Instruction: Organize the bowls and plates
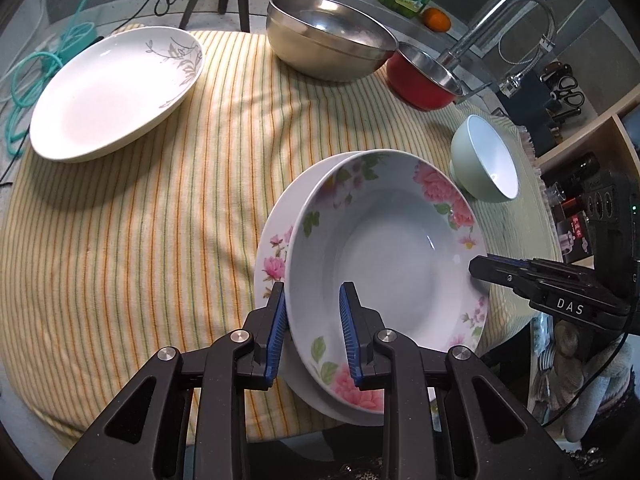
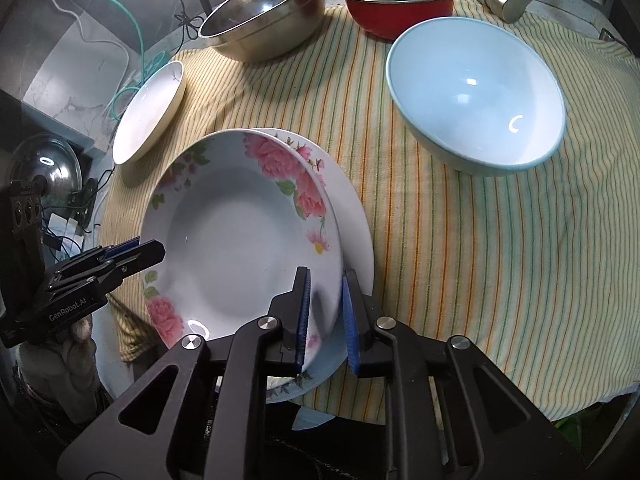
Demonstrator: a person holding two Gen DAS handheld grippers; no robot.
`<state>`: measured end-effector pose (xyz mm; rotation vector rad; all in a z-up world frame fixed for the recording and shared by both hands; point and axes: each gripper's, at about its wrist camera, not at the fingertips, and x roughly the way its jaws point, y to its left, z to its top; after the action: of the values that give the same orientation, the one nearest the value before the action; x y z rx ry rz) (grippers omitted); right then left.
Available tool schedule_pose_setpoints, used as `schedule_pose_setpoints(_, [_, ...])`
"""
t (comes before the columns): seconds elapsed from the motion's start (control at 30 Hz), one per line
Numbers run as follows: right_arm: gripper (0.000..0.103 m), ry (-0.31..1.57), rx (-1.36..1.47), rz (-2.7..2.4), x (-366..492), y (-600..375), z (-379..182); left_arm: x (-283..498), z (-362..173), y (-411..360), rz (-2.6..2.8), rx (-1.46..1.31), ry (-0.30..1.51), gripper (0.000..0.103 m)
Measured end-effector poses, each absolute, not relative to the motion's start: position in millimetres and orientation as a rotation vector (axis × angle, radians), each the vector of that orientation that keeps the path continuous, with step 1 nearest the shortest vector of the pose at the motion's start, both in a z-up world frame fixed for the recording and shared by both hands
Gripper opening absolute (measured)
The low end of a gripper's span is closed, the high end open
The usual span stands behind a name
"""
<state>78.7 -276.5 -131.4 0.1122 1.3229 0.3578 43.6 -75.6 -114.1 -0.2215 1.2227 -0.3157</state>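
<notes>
We see two floral deep plates, the upper plate (image 1: 384, 264) nested on the lower plate (image 1: 276, 248) near the front edge of the worktop, on the striped cloth (image 1: 140, 220). The left tongs (image 1: 312, 334) straddle the near-left rim of the upper plate, the outer blue pad against the rim's outside and the inner pad standing a little off the inner face; we read this as a narrow grip, though contact on the inner side is not fully clear. The right tongs (image 2: 326, 320) are slightly parted around the opposite rim of the same plate, with a visible gap at the outer pad, so we judge them to be letting go. One stack of two is thus formed or nearly so. Left to sort, in our judgement: the white leaf-patterned plate (image 1: 116, 92) lying apart at the far left, the large steel bowl (image 1: 328, 36) and the red-sided steel bowl (image 1: 426, 76) side by side at the back, and the pale green bowl (image 2: 476, 96) alone at the right. We place the task at an early to middle stage, with the bowls not yet nested.
</notes>
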Motion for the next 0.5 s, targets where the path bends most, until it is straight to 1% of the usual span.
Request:
schedule_pose_setpoints(0.2, [0.022,1.320,0.084,0.348,76.5,-274.8,-129.4,42.9,-113.7,-77.2,-0.311,-0.197,1.221,0.023])
schedule_pose_setpoints(0.5, [0.022,1.310,0.054,0.337,73.7,-273.3,-128.2,42.2,-114.0,-80.6,-0.303,-0.171,1.213,0.023])
